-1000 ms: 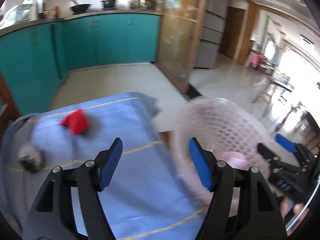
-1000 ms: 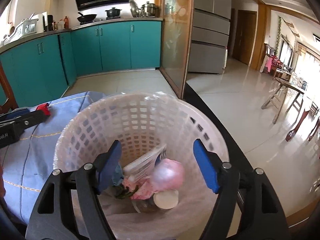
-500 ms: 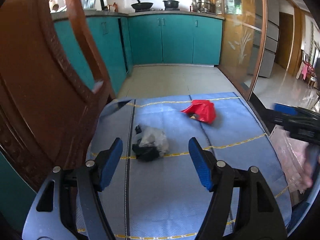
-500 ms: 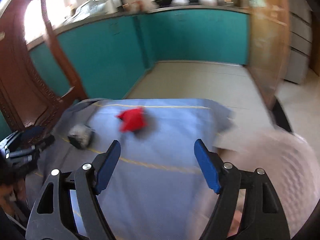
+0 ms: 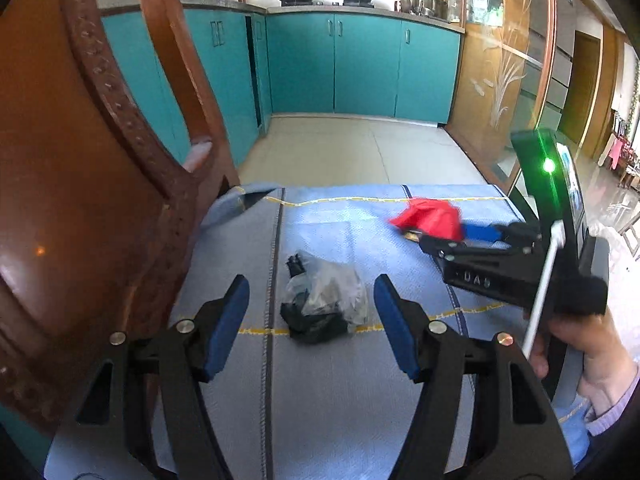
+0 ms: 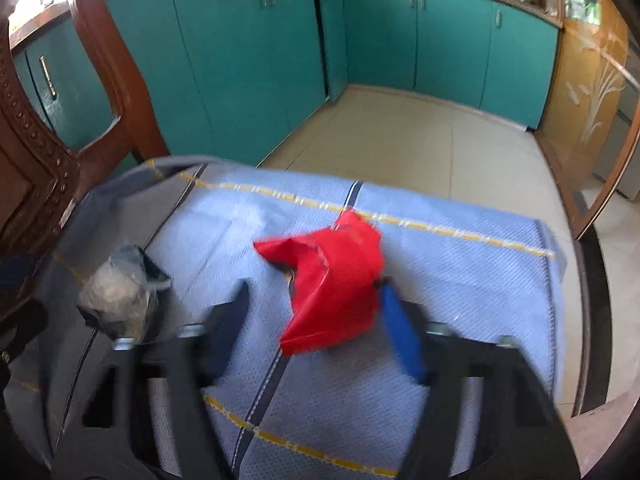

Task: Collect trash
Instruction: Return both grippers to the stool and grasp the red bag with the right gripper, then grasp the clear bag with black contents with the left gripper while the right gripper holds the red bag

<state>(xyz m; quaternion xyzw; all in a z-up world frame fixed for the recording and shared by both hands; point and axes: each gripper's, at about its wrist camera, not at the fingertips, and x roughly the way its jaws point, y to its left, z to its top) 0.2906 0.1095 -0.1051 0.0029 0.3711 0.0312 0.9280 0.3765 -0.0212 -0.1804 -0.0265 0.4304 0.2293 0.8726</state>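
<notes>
A: Trash on blue woven tablecloth (image 5: 328, 392) w/ yellow stripes, two pcs. Crumpled red plastic bag (image 6: 334, 288) lies toward the far right of the cloth; wadded grey-and-black plastic bag (image 5: 322, 304) sits nearer the carved wooden chair (image 5: 80, 208).

B: Grippers?

A: Left gripper (image 5: 312, 320) hovers jaws apart, grey wad framed between the blue pads, not touching. Right gripper (image 6: 316, 328) is closing, red bag between its fingers; the right blue pad (image 6: 402, 340) looks just at the bag's edge, the left finger is blurred and apart from it, so no grip yet, IMO.

B: Handling?

A: Both probably very light, soft, crinkly film; will crush under the pads and may slip. Best to bite a bunched fold at the thick middle, not a loose corner. Grey wad seems to have sth. inside, so pinch across its bulk.

B: Views differ?

A: Left wrist view shows the person's hand (image 5: 580, 344) on the right tool, its green light, plus stovetop pots. Right wrist view shows the red bag close up w/ its open folds, and the cloth's far right edge; that hand isn't in it.
</notes>
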